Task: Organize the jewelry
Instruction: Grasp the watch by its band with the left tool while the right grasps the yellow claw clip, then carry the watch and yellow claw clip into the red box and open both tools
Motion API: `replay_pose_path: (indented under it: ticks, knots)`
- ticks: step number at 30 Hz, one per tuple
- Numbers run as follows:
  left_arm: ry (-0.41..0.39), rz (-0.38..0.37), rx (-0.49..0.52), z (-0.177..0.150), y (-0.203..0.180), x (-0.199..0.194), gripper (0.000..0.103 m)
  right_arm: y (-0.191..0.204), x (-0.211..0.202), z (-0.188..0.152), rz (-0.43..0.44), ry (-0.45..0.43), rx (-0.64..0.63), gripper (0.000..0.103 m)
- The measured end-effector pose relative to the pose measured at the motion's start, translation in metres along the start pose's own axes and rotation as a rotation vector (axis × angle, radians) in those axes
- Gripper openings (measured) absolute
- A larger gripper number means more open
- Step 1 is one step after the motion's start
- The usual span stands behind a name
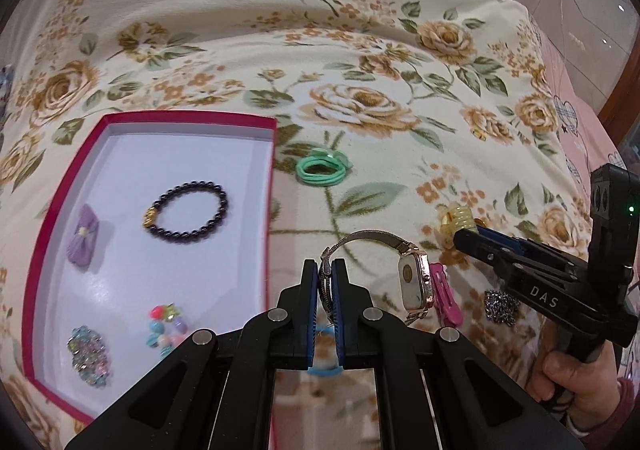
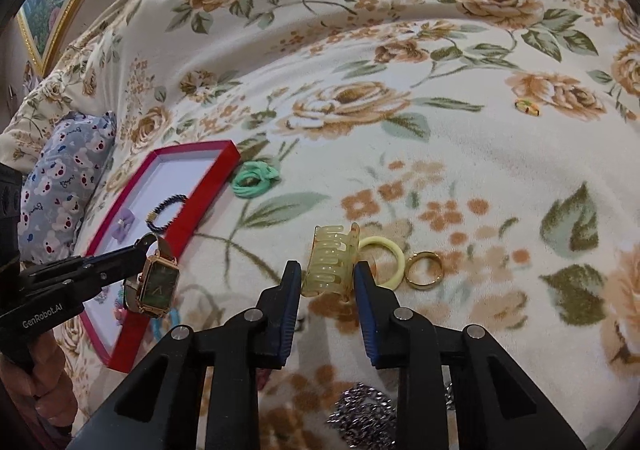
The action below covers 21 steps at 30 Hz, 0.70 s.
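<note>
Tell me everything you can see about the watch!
The watch has a rectangular rose-gold case, a dark greenish face in the right wrist view and a pale back in the left. Its silvery mesh-looking strap arcs up to the left hand-held gripper, which is shut on the strap. It hangs lifted beside the red box, above the floral blanket.

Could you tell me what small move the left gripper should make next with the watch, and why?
Probably carry it a little leftward over the red box and set it down there. The left gripper is shut on the watch strap, holding it just outside the box's right wall, and the bracelet already lies inside. The right gripper is open around the hair claw.
</note>
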<state>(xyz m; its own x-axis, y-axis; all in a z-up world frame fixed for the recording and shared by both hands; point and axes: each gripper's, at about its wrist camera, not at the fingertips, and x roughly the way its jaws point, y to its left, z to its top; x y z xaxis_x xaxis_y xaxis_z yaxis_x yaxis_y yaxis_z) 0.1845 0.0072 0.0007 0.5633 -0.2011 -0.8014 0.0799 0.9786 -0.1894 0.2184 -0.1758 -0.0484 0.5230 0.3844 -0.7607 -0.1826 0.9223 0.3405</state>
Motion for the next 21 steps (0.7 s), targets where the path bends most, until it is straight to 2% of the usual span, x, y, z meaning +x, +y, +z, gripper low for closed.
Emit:
replay_pose_path:
  ticks: [8, 21]
  knots:
    - [-0.032, 0.022, -0.063, -0.013, 0.027, -0.029, 0.006, 0.035, -0.006, 0.002, 0.091, 0.005, -0.038, 0.027]
    - [-0.068, 0.101, -0.188, -0.031, 0.082, -0.061, 0.006, 0.110, 0.009, 0.007, 0.230, 0.037, -0.131, 0.027]
